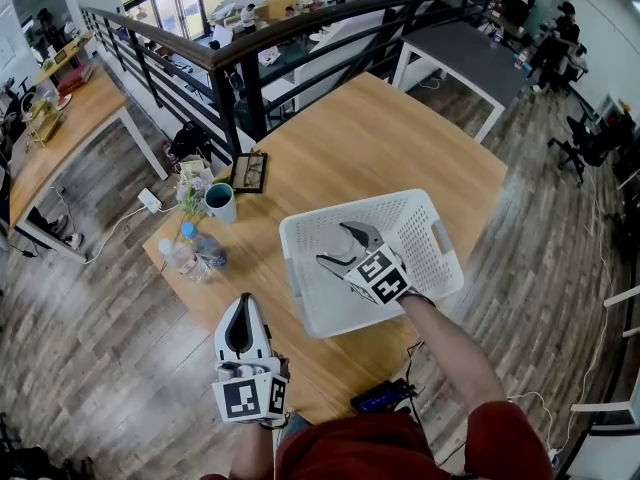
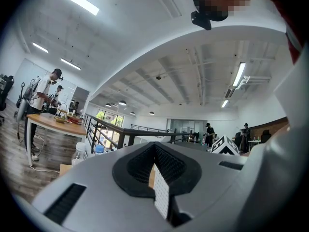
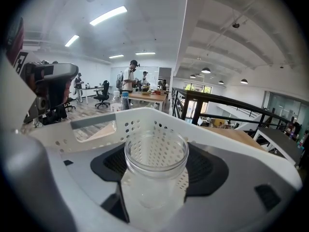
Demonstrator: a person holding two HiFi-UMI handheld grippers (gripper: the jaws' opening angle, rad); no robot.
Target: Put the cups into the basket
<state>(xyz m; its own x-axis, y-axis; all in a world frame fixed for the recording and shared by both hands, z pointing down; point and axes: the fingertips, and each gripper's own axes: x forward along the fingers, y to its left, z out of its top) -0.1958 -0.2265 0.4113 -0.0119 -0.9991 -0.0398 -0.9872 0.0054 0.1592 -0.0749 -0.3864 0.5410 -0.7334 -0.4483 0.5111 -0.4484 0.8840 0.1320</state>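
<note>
One-handed placing. Grips clear round cup (image 3: 155, 163) upright in right gripper (image 1: 341, 246) fingers, low inside white perforated plastic basket (image 1: 437, 230), ready for release. Holds left gripper (image 1: 240, 326) fingers pressed together, empty, back at wooden table (image 1: 400, 138) edge, out of the way.

In the head view the right gripper (image 1: 335, 245) hides part of the basket's (image 1: 350, 313) floor, and the clear cup (image 3: 155, 153) between its jaws is too faint to make out.
</note>
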